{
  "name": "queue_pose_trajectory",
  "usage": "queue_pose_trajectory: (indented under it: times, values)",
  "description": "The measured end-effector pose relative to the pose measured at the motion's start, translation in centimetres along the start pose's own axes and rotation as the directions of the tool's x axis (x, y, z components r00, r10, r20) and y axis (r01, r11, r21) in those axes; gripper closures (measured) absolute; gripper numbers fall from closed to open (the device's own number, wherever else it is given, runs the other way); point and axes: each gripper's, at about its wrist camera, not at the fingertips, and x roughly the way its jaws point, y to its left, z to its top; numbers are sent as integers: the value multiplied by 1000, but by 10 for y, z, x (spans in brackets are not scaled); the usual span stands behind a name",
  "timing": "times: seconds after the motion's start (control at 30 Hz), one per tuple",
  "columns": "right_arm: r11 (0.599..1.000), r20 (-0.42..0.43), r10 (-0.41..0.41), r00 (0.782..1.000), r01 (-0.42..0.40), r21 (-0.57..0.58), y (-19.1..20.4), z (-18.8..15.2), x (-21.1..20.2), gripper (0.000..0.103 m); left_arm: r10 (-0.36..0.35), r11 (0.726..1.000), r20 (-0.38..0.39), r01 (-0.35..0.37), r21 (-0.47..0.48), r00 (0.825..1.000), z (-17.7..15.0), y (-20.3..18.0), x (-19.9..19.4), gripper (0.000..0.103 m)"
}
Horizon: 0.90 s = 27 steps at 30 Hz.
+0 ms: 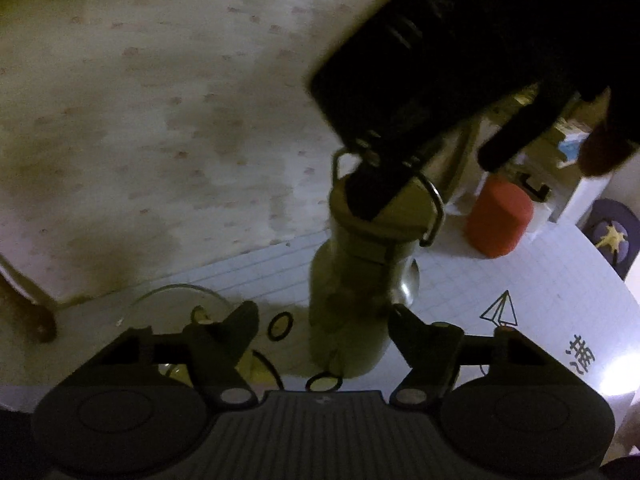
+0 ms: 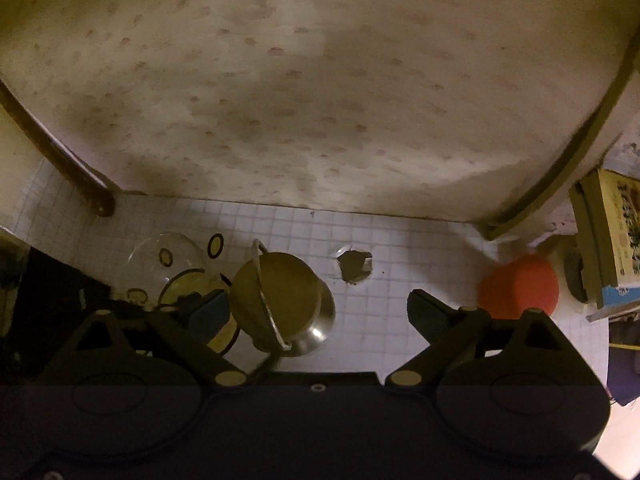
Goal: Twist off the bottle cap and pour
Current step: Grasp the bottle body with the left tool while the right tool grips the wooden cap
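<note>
White gridded bench carried the metal bottle, upright beside a glass bowl. Left tongs stood spread around its body. Right tongs gaped wide over the olive cap.

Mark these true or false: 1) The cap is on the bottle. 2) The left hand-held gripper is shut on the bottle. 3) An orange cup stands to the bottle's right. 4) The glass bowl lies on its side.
1) True: the cap with its wire bail sits on the steel bottle.
2) False: the left hand-held gripper is open, fingers either side of the bottle.
3) True: the orange cup stands right of it on the table.
4) False: the glass bowl sits upright.
</note>
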Motion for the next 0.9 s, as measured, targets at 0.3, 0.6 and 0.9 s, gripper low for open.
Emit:
queue_pose_trajectory:
  times: [0.3,0.6,0.9]
  values:
    - [998,-39,-11,999,9,-57,12,8,3,13,-14,998,47,11,60,999,0,-11,14,34]
    - [998,-97,0,995,-5,-57,18,17,9,35,-4,994,93,-6,111,996,-6,-26,11,34]
    - [996,-120,19,993,-28,-80,21,16,14,49,-30,997,98,23,68,995,-7,-23,14,33]
